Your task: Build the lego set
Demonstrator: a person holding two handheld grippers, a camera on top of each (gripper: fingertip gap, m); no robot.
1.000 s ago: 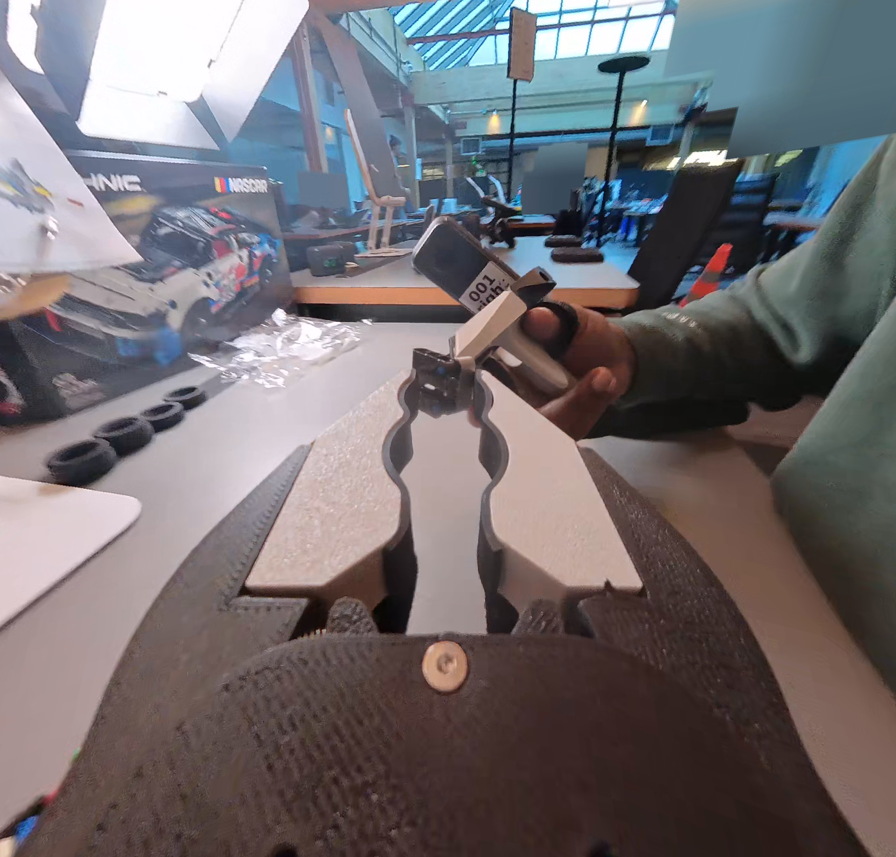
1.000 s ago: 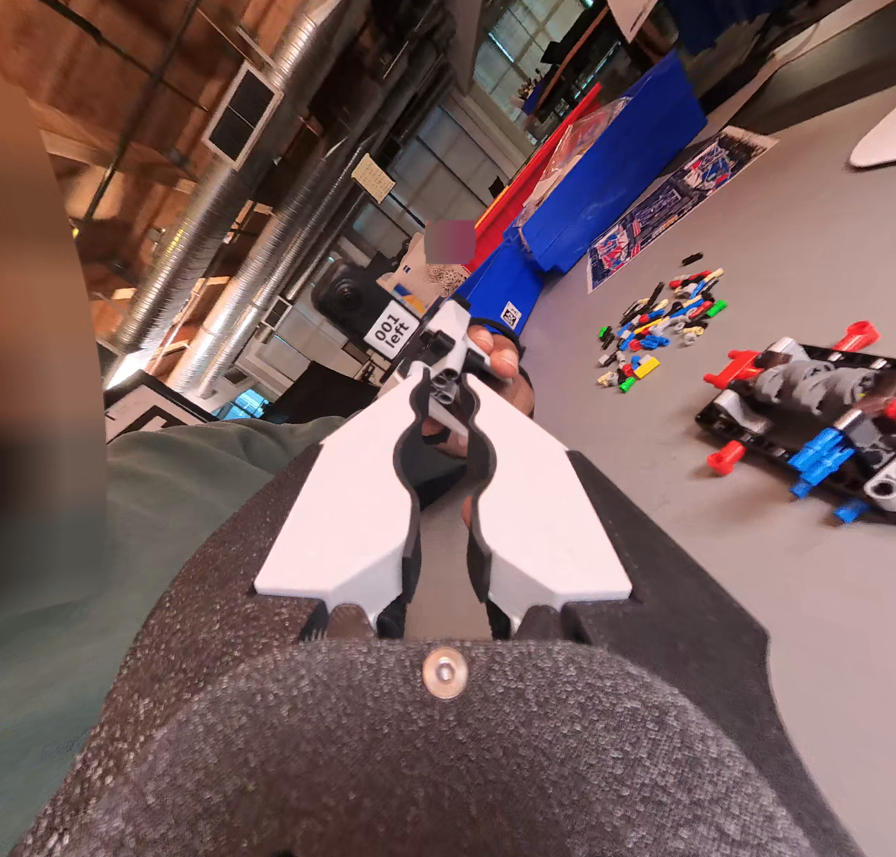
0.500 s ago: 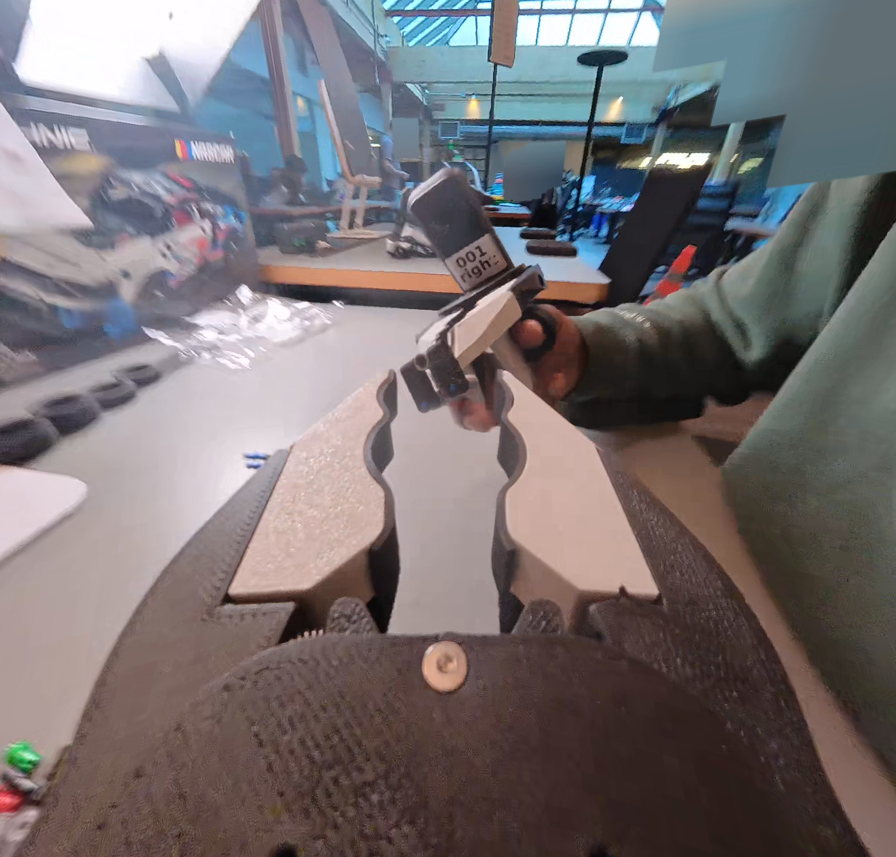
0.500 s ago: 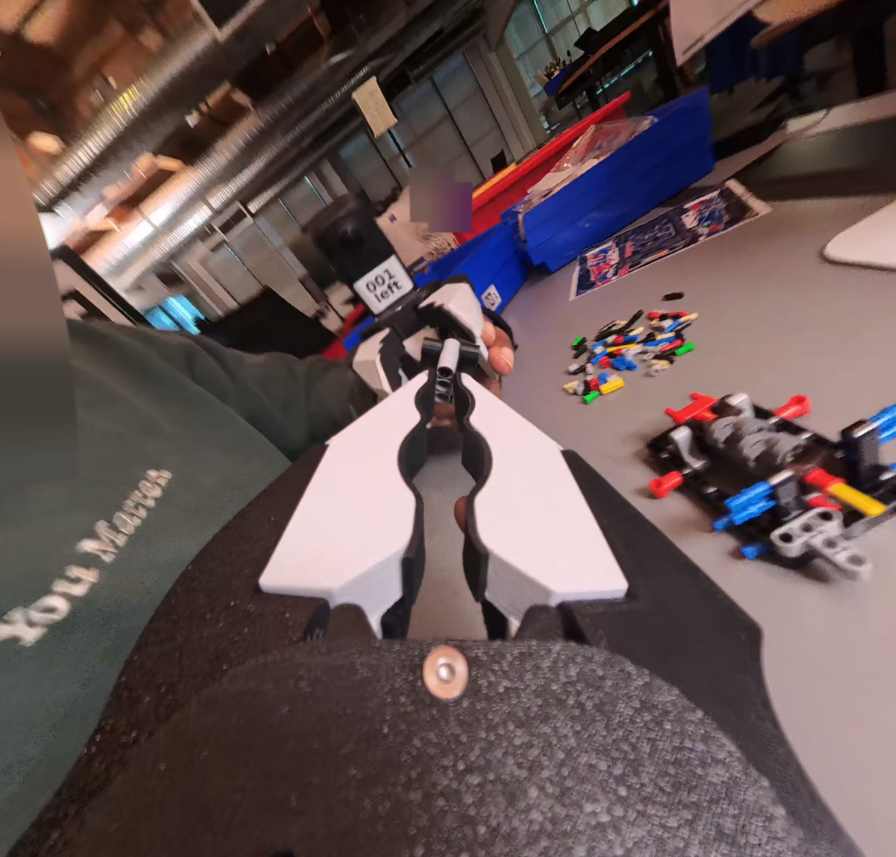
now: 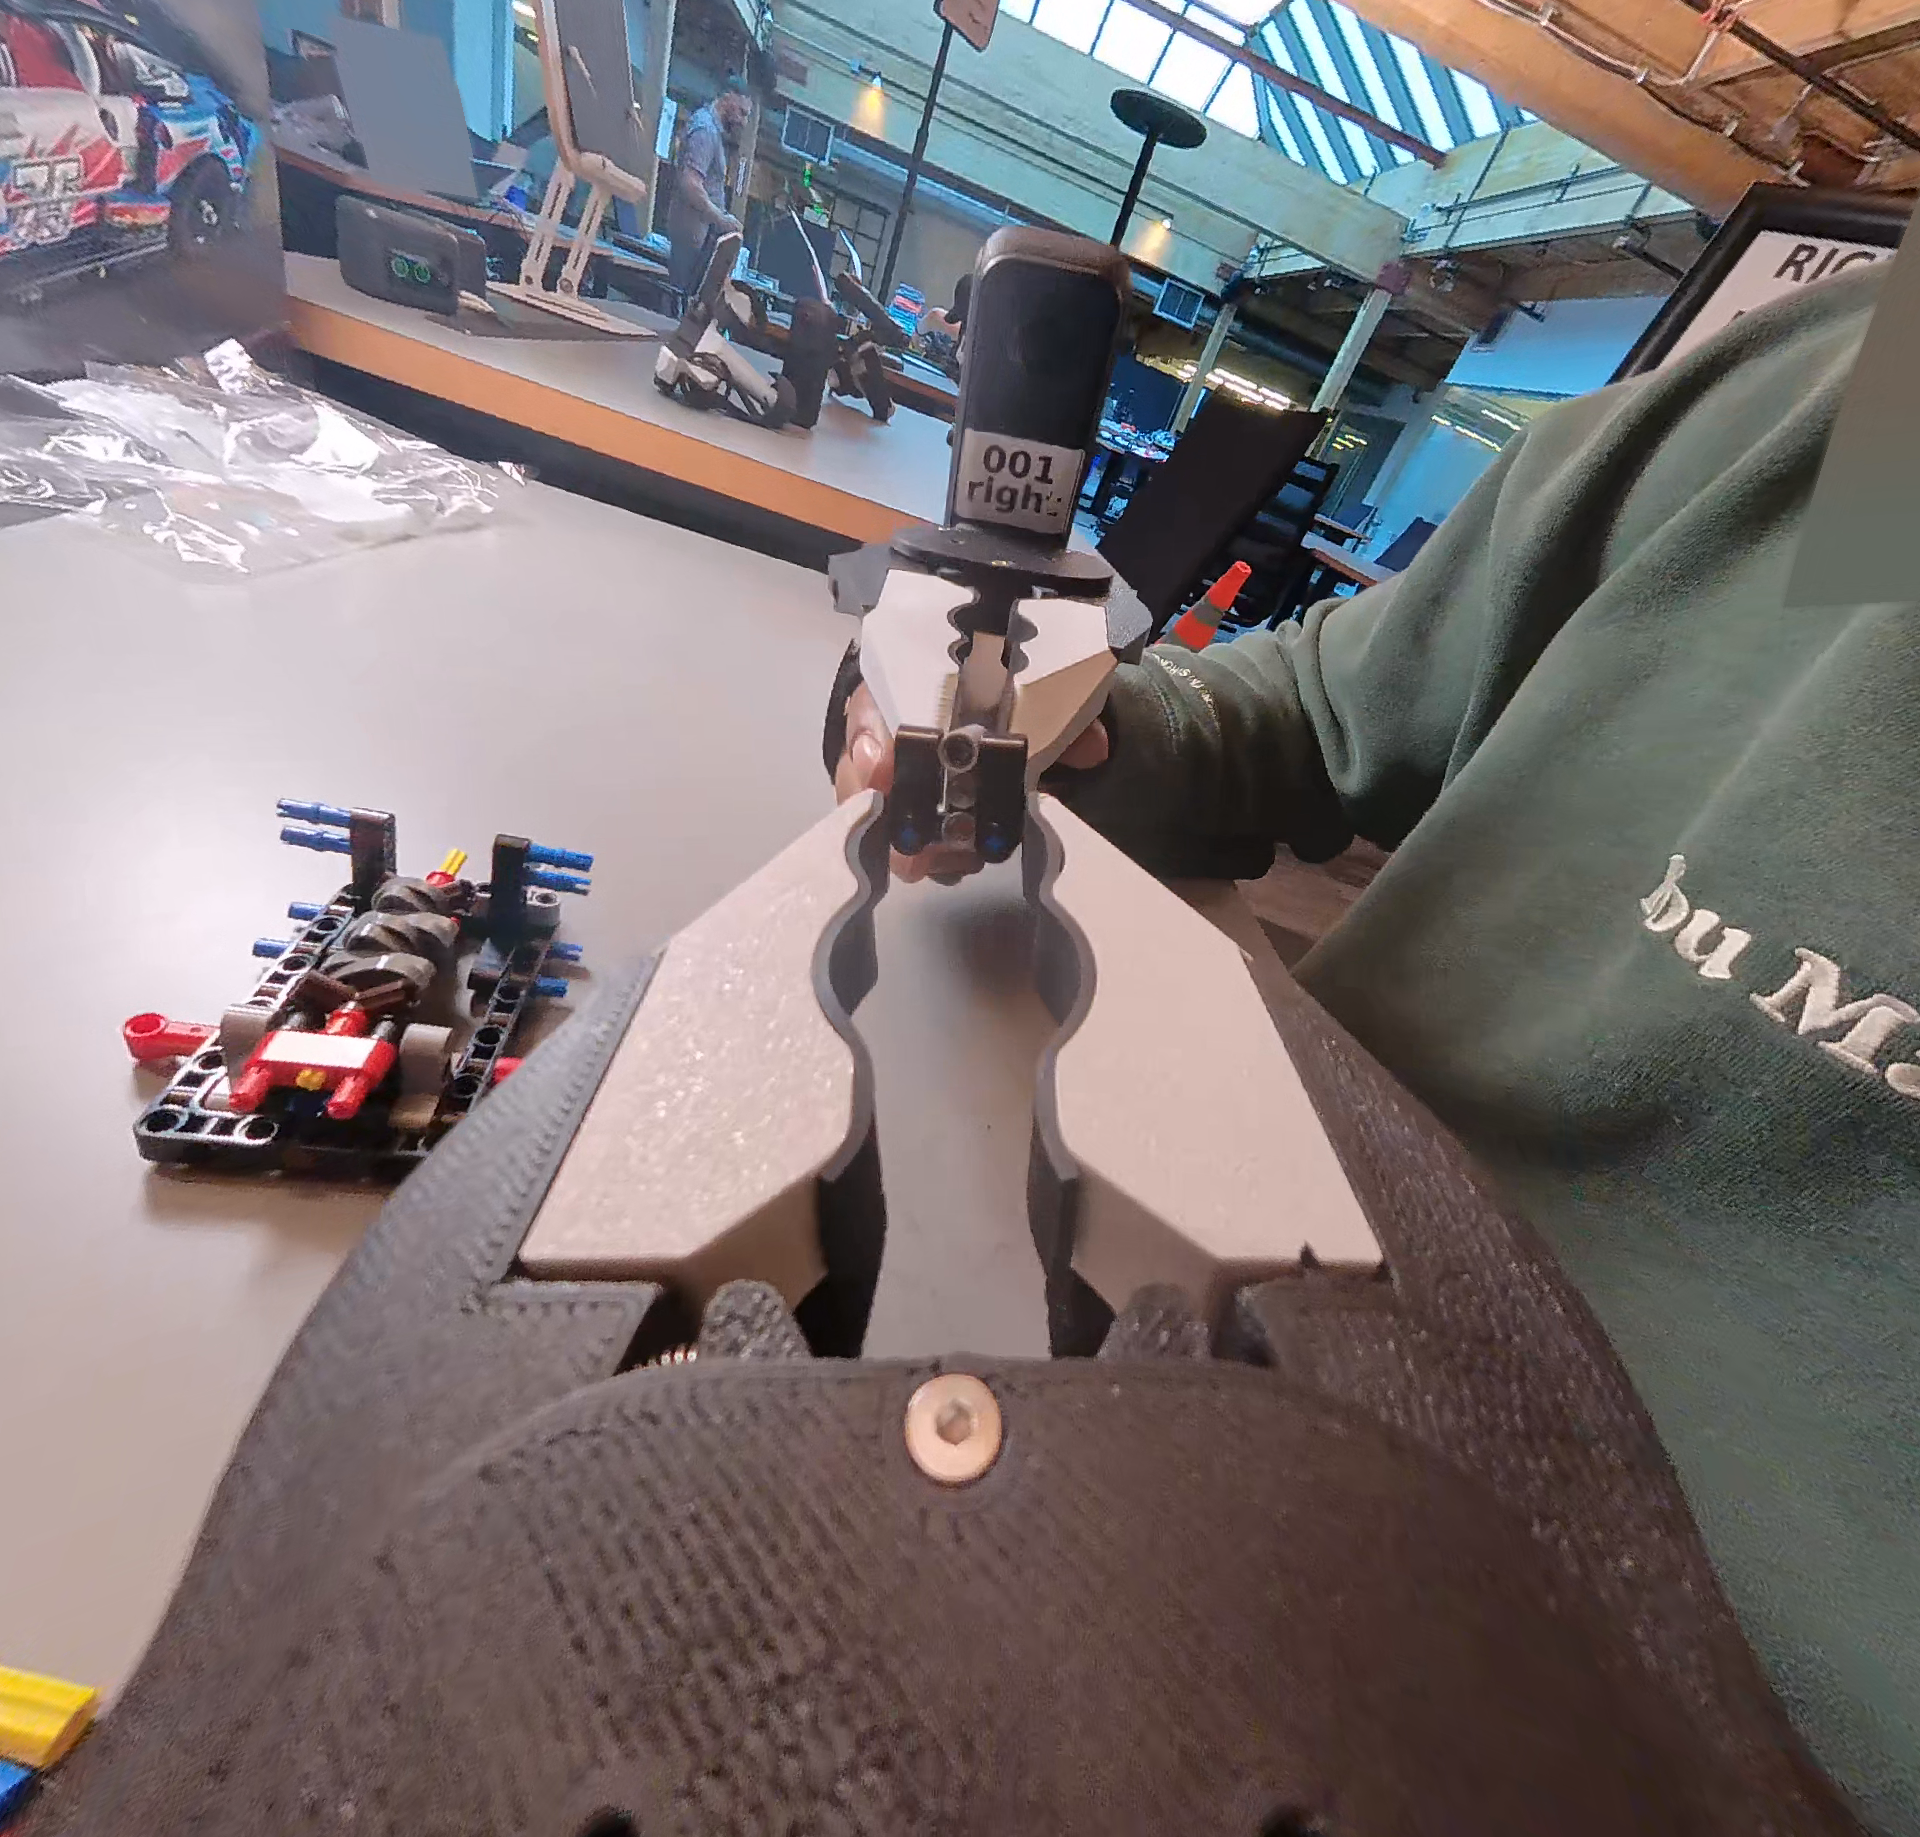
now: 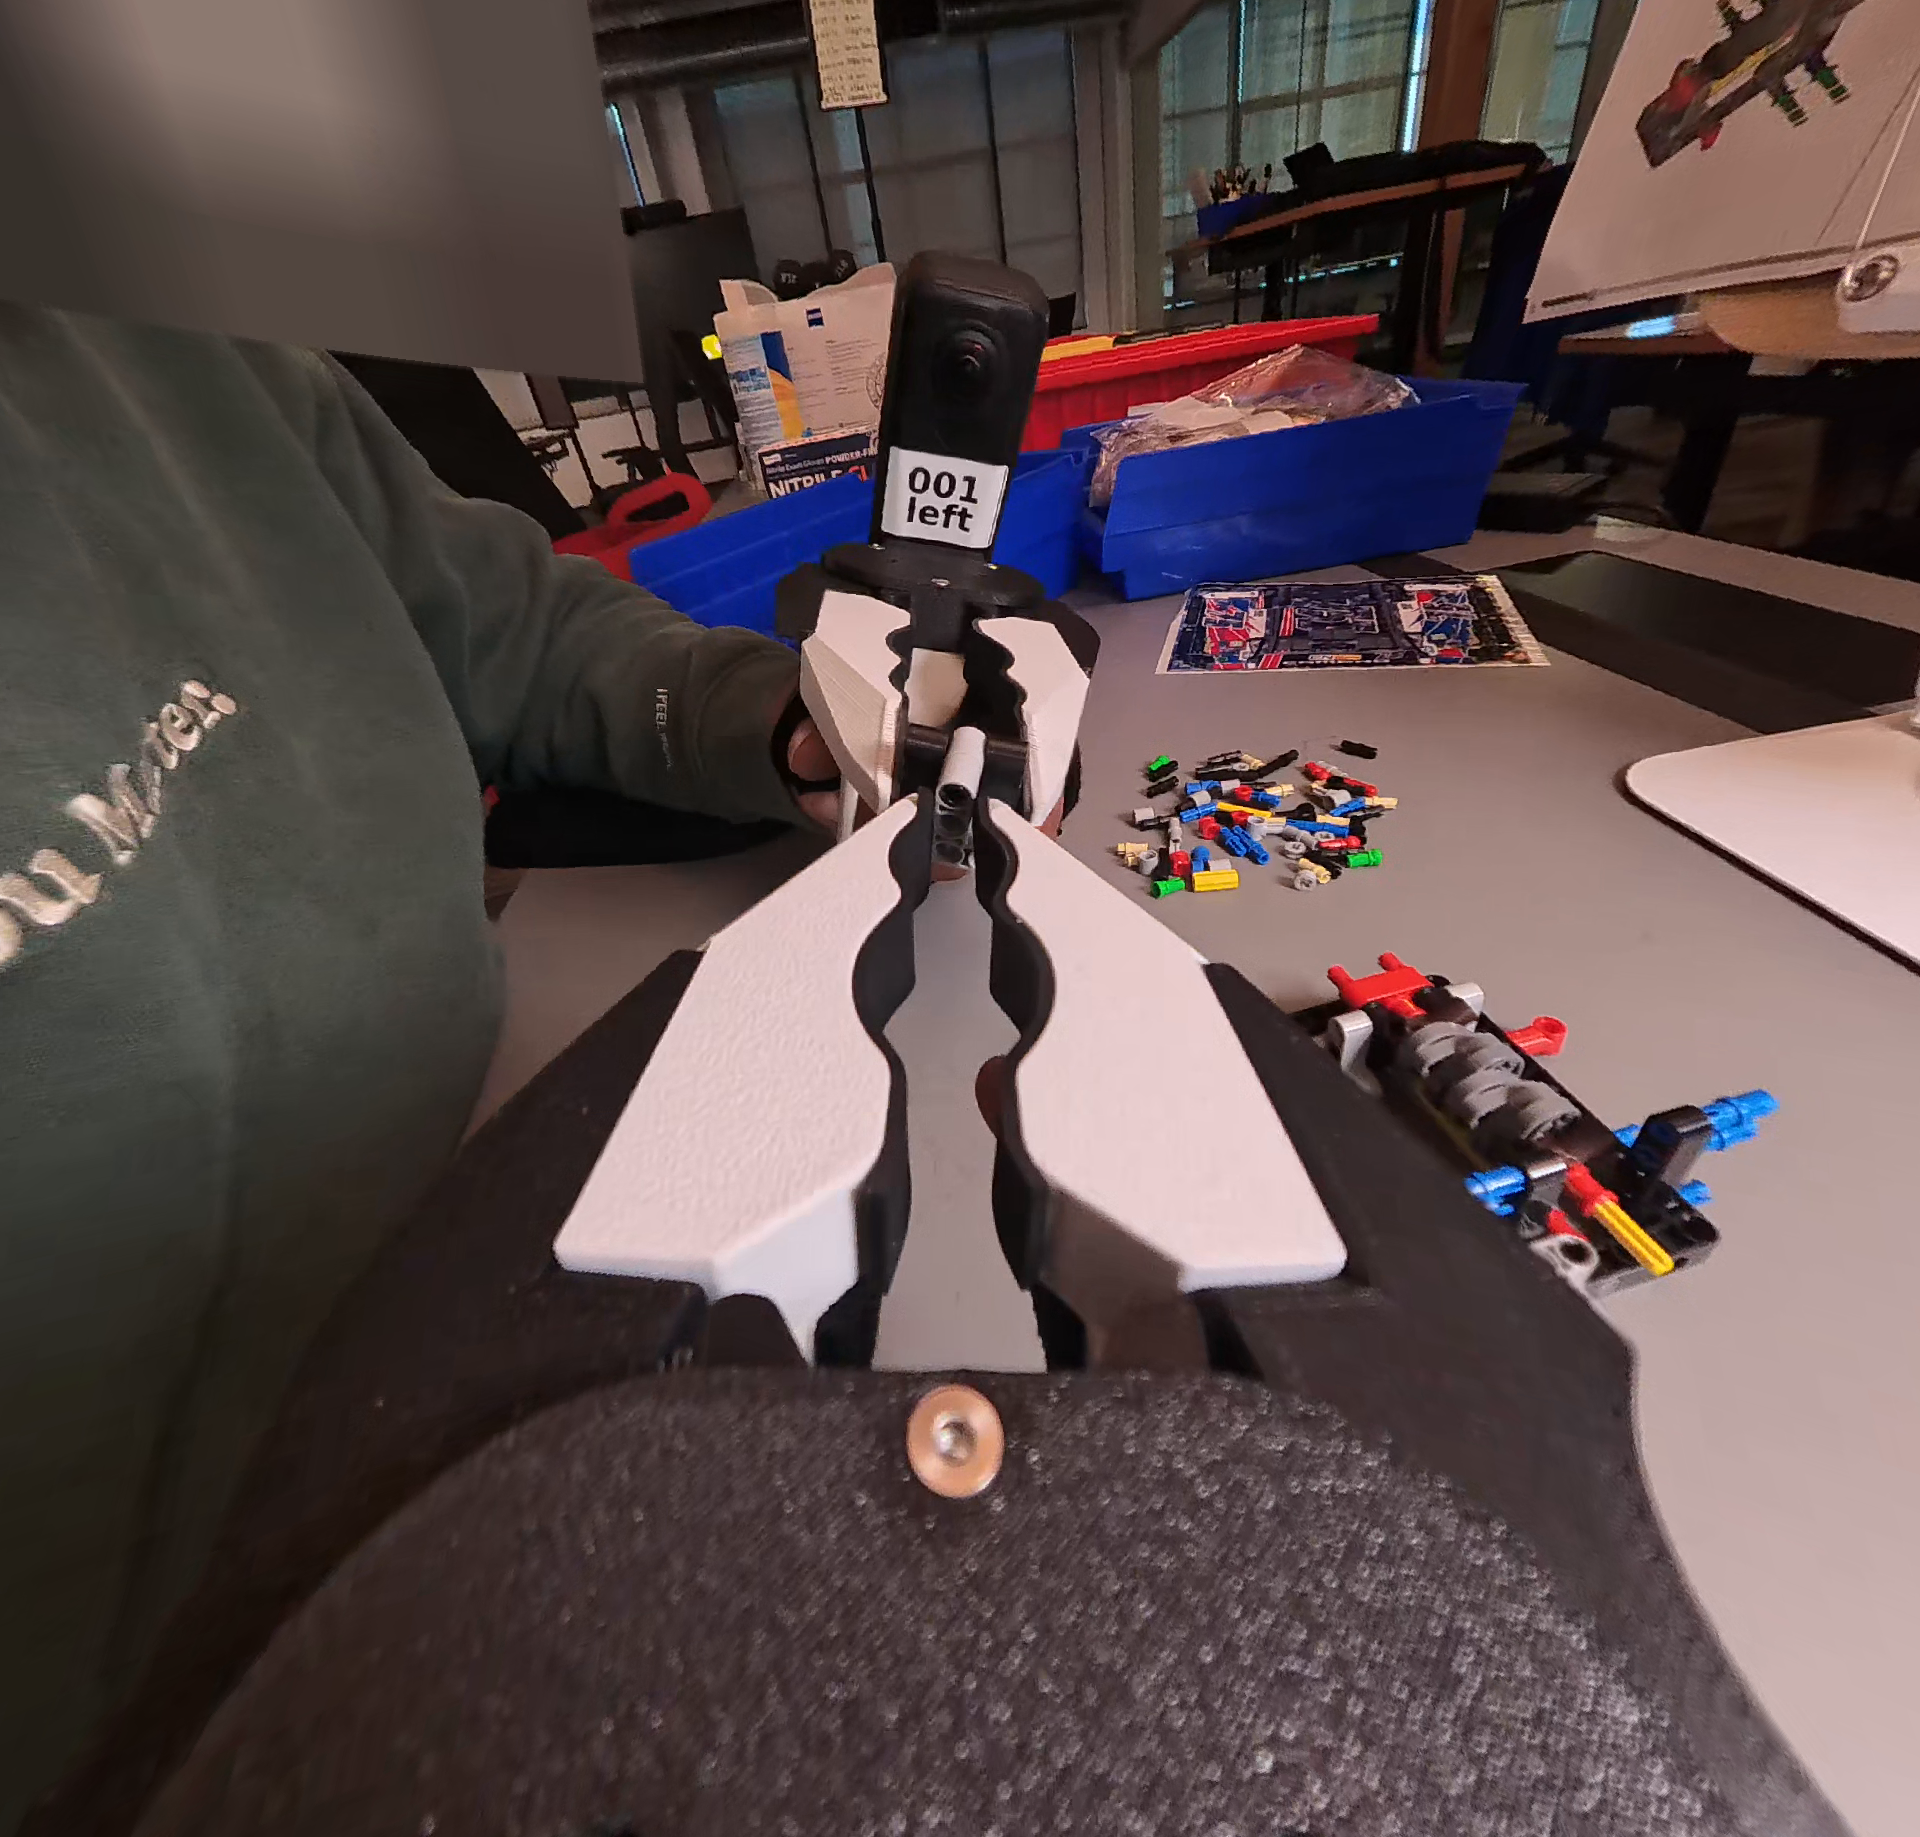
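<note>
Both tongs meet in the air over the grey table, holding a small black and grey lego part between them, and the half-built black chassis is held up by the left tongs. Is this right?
Not quite. The half-built black chassis lies on the grey table, gripped by neither, as the left wrist view shows. The rest holds: the left tongs and right tongs meet in the air on the small lego part.

Grey table [image 6: 1558, 852], part-built chassis [image 6: 1507, 1112] lying flat near the front, pile of small loose pieces [image 6: 1257, 831] farther back, sticker sheet [image 6: 1351, 624] beyond it, blue bins [image 6: 1299, 478] at the rear, crumpled clear bag [image 5: 229, 457], white pad [image 6: 1797, 821] at the edge
</note>
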